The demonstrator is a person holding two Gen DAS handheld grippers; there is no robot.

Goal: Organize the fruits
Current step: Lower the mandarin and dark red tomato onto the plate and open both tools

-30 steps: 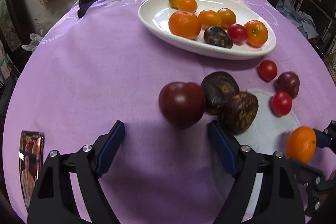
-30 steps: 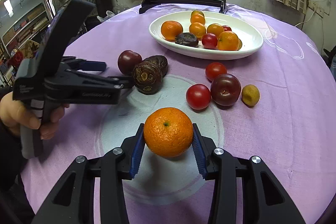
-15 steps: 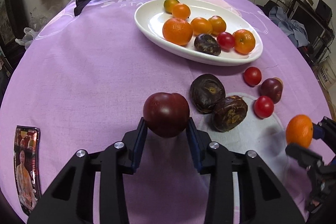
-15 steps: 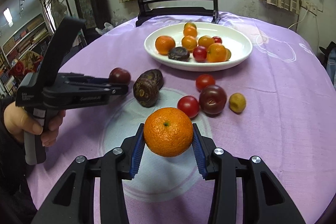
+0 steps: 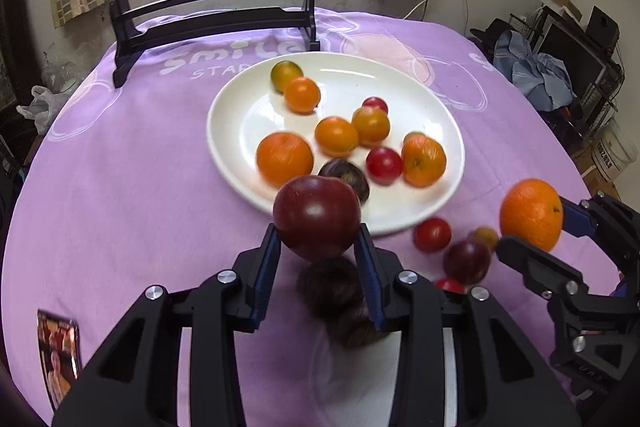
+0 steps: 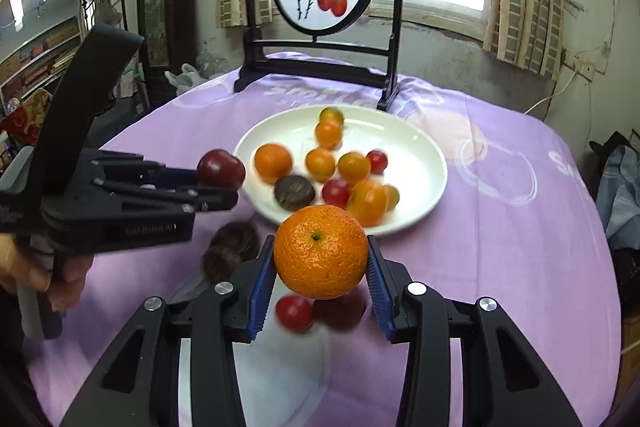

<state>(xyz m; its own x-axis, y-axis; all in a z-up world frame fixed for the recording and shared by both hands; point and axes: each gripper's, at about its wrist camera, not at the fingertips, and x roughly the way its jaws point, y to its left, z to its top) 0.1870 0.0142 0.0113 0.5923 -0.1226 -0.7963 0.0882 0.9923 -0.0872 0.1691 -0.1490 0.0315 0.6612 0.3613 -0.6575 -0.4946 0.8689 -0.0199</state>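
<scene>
We are mid-carry: left claw (image 5: 318, 253) clamps a dark plum (image 5: 317, 215), right claw (image 6: 320, 281) clamps an orange (image 6: 321, 251), both near the white plate (image 6: 424, 163). Next we lower and release.

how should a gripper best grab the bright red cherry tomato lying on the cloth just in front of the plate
Come straight down on the red cherry tomato and close the fingers across its widest middle. It is small, round and smooth, so a grip off centre could squirt it away. Line the fingers along the white plate edge: the dark plum sits close on its near right.
</scene>
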